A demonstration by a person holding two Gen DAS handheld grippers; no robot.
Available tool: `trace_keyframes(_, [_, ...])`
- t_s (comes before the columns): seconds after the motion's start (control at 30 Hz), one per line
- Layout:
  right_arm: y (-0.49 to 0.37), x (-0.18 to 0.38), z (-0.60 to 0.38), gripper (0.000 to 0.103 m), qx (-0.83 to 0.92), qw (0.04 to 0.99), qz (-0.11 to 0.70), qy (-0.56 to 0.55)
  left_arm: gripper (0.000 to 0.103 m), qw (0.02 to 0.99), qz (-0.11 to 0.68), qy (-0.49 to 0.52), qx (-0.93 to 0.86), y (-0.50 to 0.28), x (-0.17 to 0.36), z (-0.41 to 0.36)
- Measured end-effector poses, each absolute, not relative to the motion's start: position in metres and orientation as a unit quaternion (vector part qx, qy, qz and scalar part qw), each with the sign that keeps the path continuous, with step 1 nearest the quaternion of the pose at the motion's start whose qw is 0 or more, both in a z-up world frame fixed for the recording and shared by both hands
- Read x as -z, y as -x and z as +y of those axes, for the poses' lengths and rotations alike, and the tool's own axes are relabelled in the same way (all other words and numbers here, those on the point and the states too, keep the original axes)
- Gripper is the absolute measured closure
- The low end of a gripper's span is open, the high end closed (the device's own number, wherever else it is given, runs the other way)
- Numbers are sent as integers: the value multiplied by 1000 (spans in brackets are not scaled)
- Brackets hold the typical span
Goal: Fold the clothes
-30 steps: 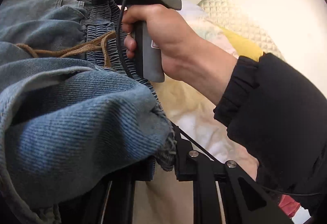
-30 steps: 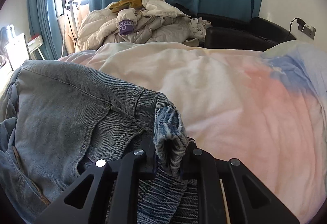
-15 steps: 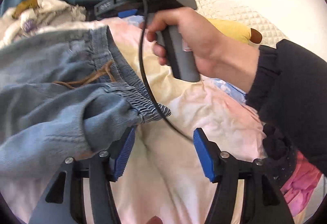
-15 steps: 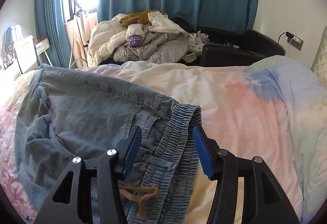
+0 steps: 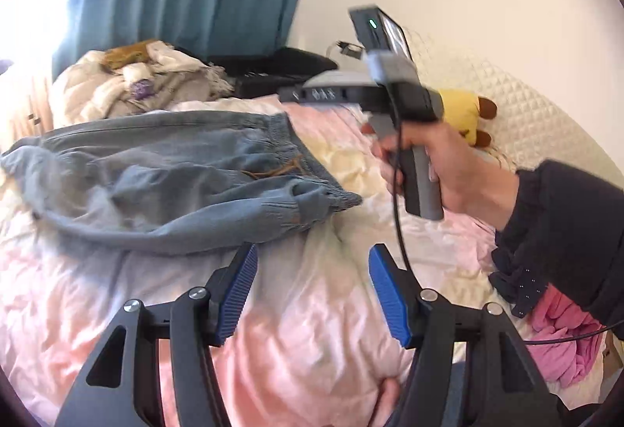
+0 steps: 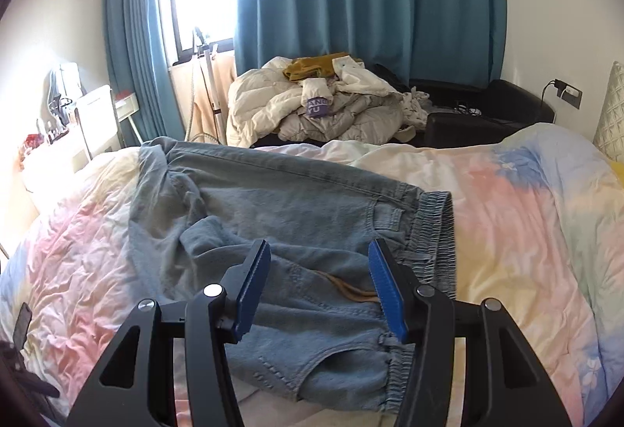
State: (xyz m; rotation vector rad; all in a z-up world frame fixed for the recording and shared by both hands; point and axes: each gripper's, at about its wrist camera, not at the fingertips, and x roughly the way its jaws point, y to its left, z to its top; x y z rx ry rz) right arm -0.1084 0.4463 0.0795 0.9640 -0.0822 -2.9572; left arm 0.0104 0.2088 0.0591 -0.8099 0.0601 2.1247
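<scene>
Because both claws stand apart with nothing between their blue pads, the jeans (image 6: pixel 296 224) lie free on the pastel bedspread (image 6: pixel 526 232), folded once, with the leg cuffs brought up near the elastic waistband (image 6: pixel 436 232). I judge that the step in hand is to leave the cloth and prepare the next fold. To do it well, the person should lift both tools straight off, so no pad drags the denim and opens the fold, and then choose new grip points on the folded edge, not on the loose brown drawstring (image 6: pixel 351 290). The right gripper (image 6: pixel 319 290) hangs above the jeans with its jaws about half open; the waistband is at about 1 o'clock from it and the folded legs spread toward 11 o'clock. The left gripper (image 5: pixel 312 290), also about half open and empty, is over bare bedspread, with the jeans (image 5: pixel 156 173) at 11 o'clock and the right hand (image 5: pixel 440 169) at 1 o'clock.
</scene>
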Motion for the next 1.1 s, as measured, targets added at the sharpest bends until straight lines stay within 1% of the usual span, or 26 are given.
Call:
trace_keyframes(0.17, [92,-59,386,50,947,46,-34,-317,42,367,4,308,-878,-7,-66,139])
trace_keyframes(0.27, [90,-44,349,50,942,64,-33,-328,42,324,6,305,-895,7,-63,107])
trace_keyframes(0.47, [121,-13,271,50,933,99,-17,-345,42,258,-18,302,-917,47,-47,40])
trace_keyframes(0.63, [182,14,199,50,929,120,9,-349,42,213,-50,330,-918,84,-15,-11])
trace_keyframes(0.7, [212,24,171,50,928,127,15,-349,42,200,-74,335,-918,97,-4,-31])
trace_keyframes(0.83, [272,42,114,50,927,142,31,-346,42,178,-105,342,-917,120,17,-58])
trace_keyframes(0.97, [323,57,66,50,926,152,67,-340,42,157,-113,349,-917,140,38,-78])
trace_keyframes(1.1, [359,81,28,51,922,135,127,-341,42,143,-107,365,-913,163,62,-88])
